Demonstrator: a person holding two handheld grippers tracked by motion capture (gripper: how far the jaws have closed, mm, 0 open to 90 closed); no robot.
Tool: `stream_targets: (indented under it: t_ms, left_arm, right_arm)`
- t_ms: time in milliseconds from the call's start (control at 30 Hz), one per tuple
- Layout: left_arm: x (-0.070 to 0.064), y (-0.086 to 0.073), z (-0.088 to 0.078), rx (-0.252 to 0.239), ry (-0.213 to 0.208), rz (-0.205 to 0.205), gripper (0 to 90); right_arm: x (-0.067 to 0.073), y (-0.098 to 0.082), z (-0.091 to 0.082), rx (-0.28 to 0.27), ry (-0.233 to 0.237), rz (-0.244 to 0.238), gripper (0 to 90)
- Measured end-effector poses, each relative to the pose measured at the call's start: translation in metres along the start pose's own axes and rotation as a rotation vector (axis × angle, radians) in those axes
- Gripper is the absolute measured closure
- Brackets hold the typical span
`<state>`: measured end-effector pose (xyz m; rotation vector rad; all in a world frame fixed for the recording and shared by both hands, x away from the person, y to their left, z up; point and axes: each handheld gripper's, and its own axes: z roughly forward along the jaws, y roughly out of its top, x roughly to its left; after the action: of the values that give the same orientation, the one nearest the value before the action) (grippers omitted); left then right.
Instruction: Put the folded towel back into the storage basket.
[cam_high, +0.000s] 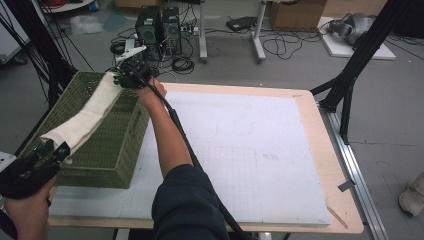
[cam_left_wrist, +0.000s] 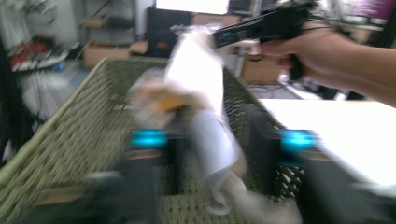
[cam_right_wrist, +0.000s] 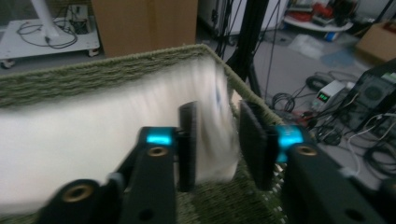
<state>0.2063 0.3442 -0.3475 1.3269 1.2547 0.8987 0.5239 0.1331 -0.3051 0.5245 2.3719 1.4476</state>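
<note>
**White cloth stretched over the green basket, a gripper at each end**

At the near left corner of the table, the left gripper (cam_high: 50, 150) sits at the near end of a long white cloth (cam_high: 87, 117). In the left gripper view its two black jaws stand apart with the cloth's (cam_left_wrist: 205, 116) bunched end hanging between them; the picture is blurred, and the pads do not appear to press on the fabric.

The cloth runs from that near left corner up and away, lying over the open top of a green woven basket (cam_high: 100, 155), which stands on the left part of the white table (cam_high: 260, 150). The basket's near wall faces the person.

At the far end of the basket, the right gripper (cam_high: 125, 77) meets the cloth's other end, the person's forearm reaching to it across the table's left side. In the right gripper view the jaws are parted, with the folded edge of the cloth (cam_right_wrist: 210, 130) between them, close against one pad and clear of the other, above the basket's (cam_right_wrist: 116, 70) rim.
</note>
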Motion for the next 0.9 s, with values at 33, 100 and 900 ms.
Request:
stream_targets:
  t_ms: [33, 100, 900]
  left_arm:
    - [0.0, 0.001, 0.0, 0.012, 0.009, -0.005, 41.5]
    - [0.0, 0.003, -0.001, 0.008, 0.01, -0.021, 35.4]
    - [-0.079, 0.011, 0.03, 0.052, -0.301, 0.036, 17.3]
  right_arm:
    - [-0.001, 0.001, -0.003, -0.003, -0.001, 0.003, 60.4]
    - [-0.002, 0.003, -0.01, -0.016, 0.0, 0.018, 56.0]
    - [-0.041, -0.038, -0.176, -0.03, -0.032, 0.14, 16.4]
